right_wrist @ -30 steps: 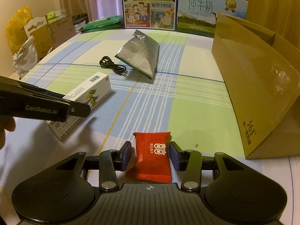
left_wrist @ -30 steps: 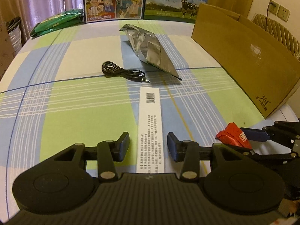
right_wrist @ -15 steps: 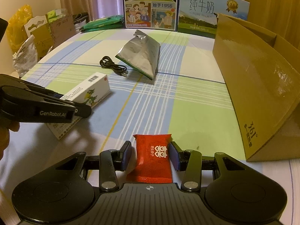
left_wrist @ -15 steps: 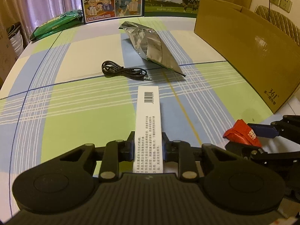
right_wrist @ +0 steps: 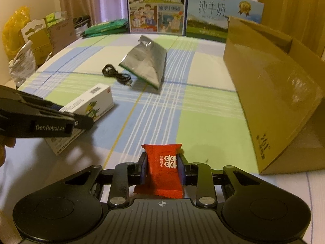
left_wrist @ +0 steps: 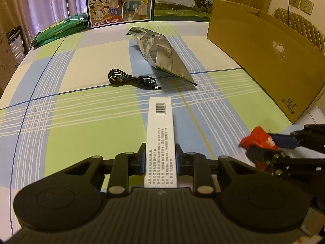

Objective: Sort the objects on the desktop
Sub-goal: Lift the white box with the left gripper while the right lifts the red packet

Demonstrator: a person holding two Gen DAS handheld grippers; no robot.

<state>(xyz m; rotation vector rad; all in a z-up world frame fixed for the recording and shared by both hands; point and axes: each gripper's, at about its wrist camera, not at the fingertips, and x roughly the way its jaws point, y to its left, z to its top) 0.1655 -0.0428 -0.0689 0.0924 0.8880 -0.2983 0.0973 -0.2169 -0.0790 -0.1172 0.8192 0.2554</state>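
My left gripper [left_wrist: 160, 159] is shut on the near end of a long white medicine box [left_wrist: 160, 126] with a barcode; the box [right_wrist: 89, 107] points away across the checked tablecloth. The left gripper's black arm shows at the left of the right wrist view. My right gripper [right_wrist: 162, 167] is shut on a red candy packet [right_wrist: 163, 164], held a little above the cloth. The same red packet [left_wrist: 258, 140] appears at the right of the left wrist view, between dark fingers. A coiled black audio cable [left_wrist: 130, 79] and a silver foil bag [left_wrist: 160, 55] lie further out.
A large brown cardboard box [right_wrist: 270, 85] stands open along the right side. Two milk cartons [left_wrist: 119, 2] stand at the table's far edge, with green packets [left_wrist: 59, 30] to their left. Bags and cardboard [right_wrist: 30, 46] sit beyond the left edge.
The left gripper closed from open onto the white box. The right gripper closed tighter on the red packet and raised it slightly off the cloth.
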